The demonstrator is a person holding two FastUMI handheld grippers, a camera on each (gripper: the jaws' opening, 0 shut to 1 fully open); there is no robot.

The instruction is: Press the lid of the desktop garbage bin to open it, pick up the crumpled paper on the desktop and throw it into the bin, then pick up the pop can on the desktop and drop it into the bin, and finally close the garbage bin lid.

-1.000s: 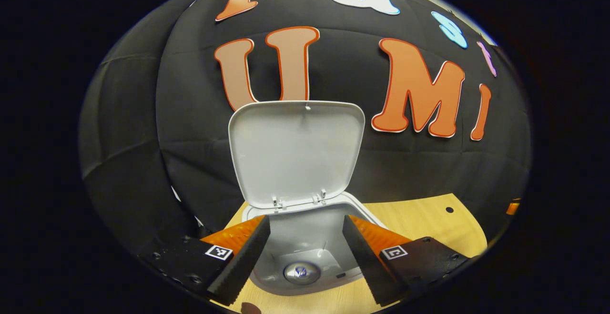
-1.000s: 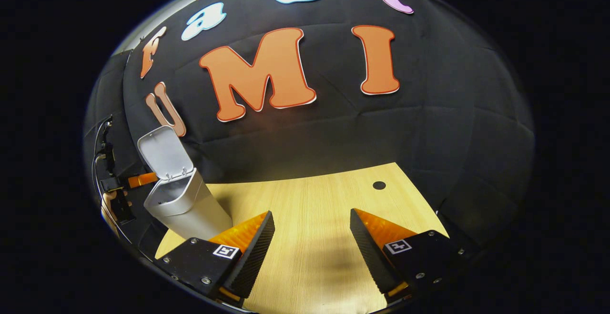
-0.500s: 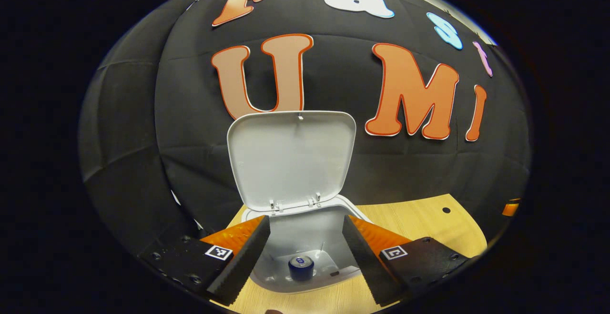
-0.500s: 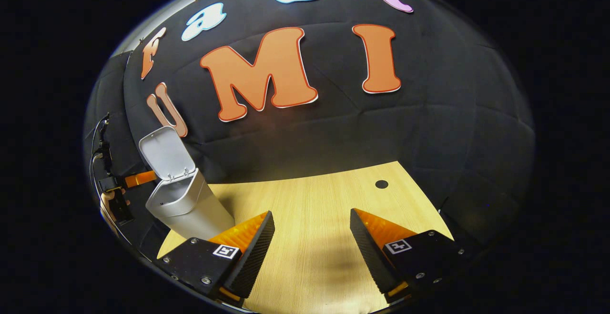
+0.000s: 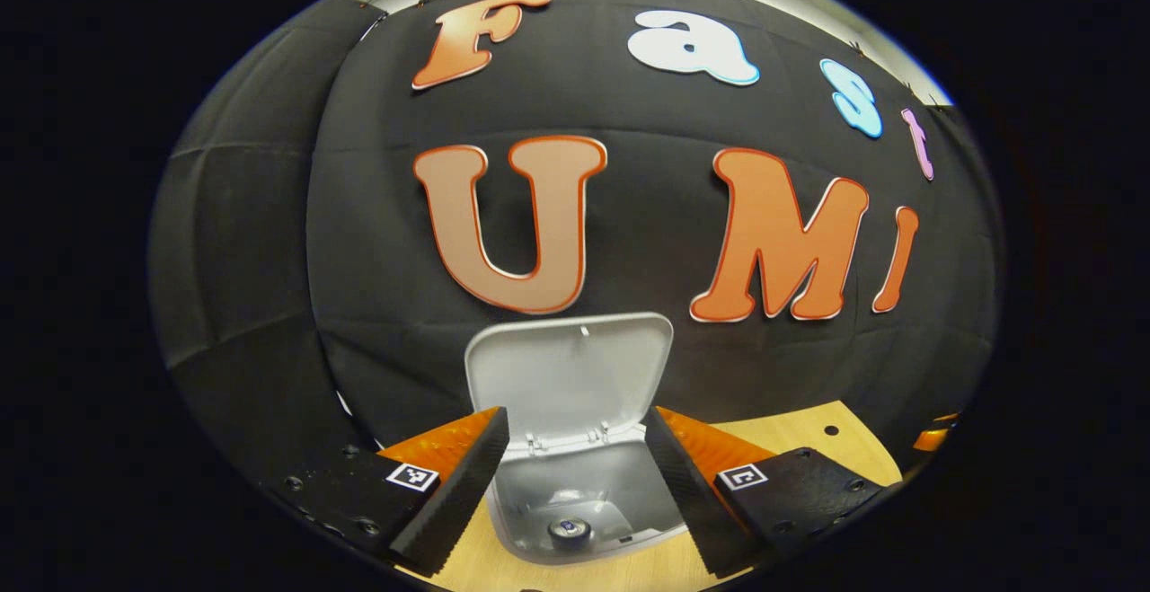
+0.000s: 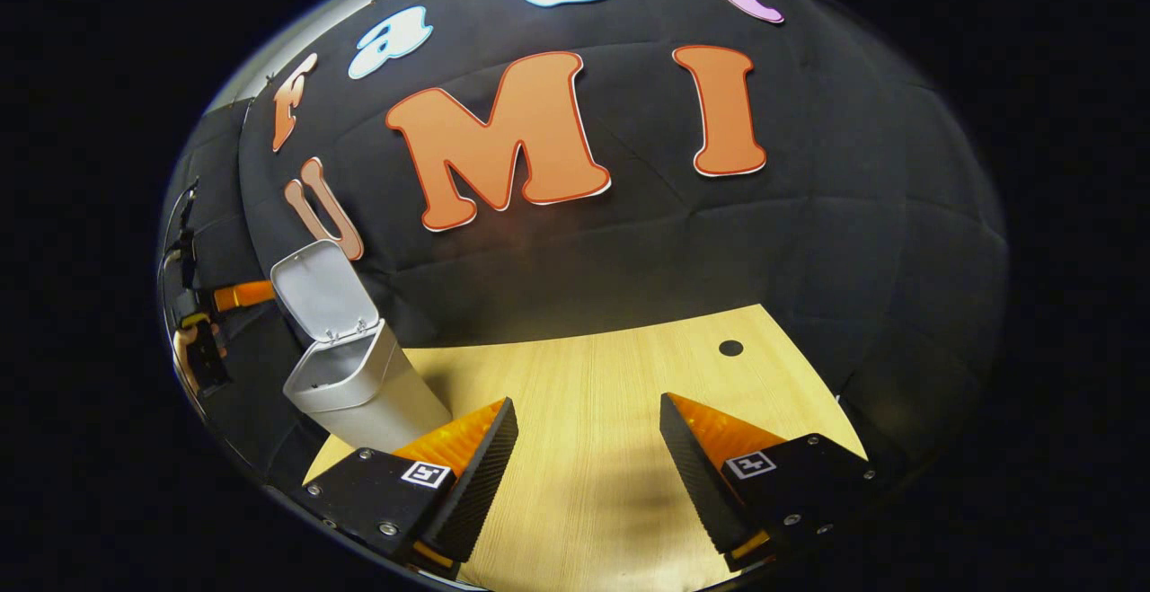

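Lid (image 5: 568,375) of the garbage bin (image 5: 588,493) stands upright on its back hinges, so the mouth is clear from above. I hold my left hand-held gripper (image 5: 575,475) over that mouth with its fingers spread wide and nothing between them; the gap frames the bin's inside. Down at the bottom lies the pop can (image 5: 570,530), its round top facing up. I can't make out the crumpled paper in there, though none lies on the bare table (image 6: 611,394) either, so I judge it is in the bin under or beside the can.

My right hand-held gripper (image 6: 588,475) hangs over the table well to the side of the bin, its fingers also apart and holding nothing. From there the bin (image 6: 359,390) looks tall and tapered, leaning only from the lens, with the lid (image 6: 322,294) tipped back toward the wall. Beyond it I see my other hand (image 6: 190,348) with the left tool.

With both things apparently dropped, the step left is closing the lid. I judge the left one is better placed: it needs to reach past the raised edge and push it forward and down without tipping the light bin.
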